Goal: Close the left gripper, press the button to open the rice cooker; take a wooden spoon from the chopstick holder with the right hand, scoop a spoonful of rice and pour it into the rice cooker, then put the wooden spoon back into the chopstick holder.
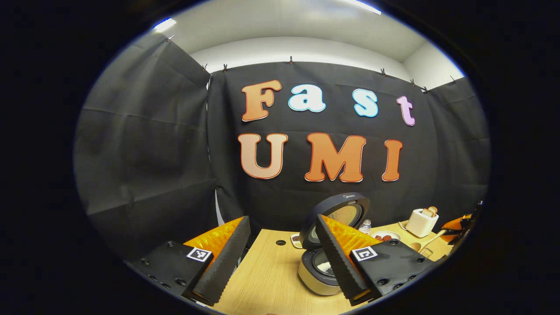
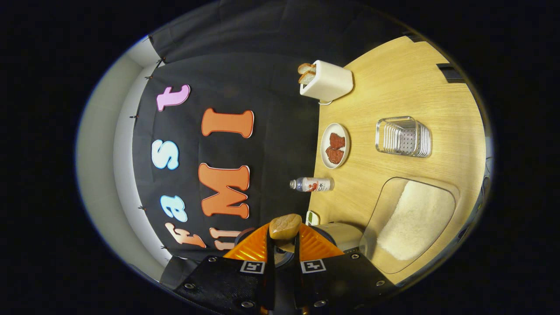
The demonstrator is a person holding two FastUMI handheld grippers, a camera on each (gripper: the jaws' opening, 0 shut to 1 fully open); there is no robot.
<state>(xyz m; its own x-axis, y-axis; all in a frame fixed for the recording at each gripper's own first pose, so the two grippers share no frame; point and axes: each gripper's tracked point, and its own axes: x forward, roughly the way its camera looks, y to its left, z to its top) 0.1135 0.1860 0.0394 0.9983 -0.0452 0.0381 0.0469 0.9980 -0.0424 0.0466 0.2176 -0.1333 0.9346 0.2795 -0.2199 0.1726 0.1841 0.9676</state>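
Note:
The rice cooker (image 1: 317,273) stands on the wooden table with its round lid (image 1: 339,214) raised; something pale lies in its pot. My left gripper (image 1: 282,217) hovers open in front of it, holding nothing. My right gripper (image 2: 284,229) is shut on the wooden spoon (image 2: 285,226), and its view is rolled on its side, with the cooker's body (image 2: 343,234) just beyond the fingers. In the left gripper view the spoon (image 1: 418,246) reaches left from the right gripper (image 1: 453,229) at the far right. The metal chopstick holder (image 2: 403,136) sits apart on the table.
A clear tray of white rice (image 2: 415,218) lies beside the cooker. A plate of red meat pieces (image 2: 334,145), a small bottle (image 2: 311,184) and a white toaster with bread slices (image 2: 326,81) line the table's back edge by the black cloth wall.

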